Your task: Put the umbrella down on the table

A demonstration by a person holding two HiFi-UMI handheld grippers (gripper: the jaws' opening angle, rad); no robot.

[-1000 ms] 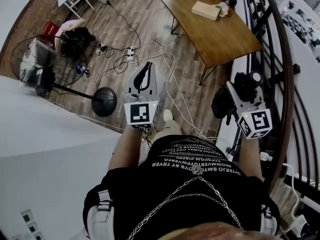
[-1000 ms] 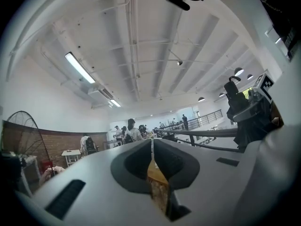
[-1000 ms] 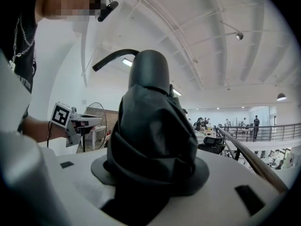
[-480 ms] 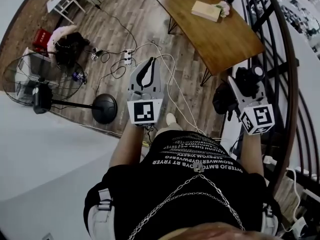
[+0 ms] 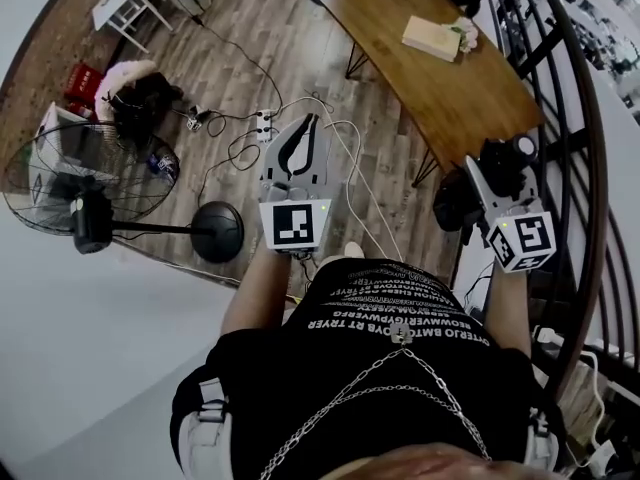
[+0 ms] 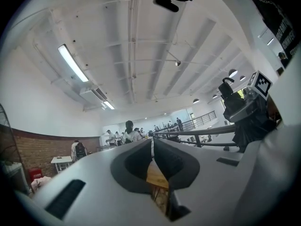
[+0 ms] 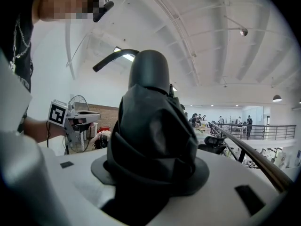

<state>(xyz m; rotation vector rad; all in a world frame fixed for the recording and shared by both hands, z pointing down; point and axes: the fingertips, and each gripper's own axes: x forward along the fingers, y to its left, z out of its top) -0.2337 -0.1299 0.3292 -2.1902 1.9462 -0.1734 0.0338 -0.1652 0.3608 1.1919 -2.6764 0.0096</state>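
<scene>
Black folded umbrella (image 7: 153,135), one only, sits clamped in the right gripper (image 5: 497,171); left gripper (image 5: 307,128) empty, jaws together; one wooden table (image 5: 470,93) ahead

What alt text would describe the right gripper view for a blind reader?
A folded black umbrella fills the centre, clamped in the right tool, its rounded end on top. The left tool shows at far left, a railing at right.

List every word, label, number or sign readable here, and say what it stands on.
On the black shirt: rows of white capitals, too warped to read.
On the left claw, its cube: a square black-and-white marker, no words.
On the right claw, its cube: the same.
Nothing else legible.
</scene>
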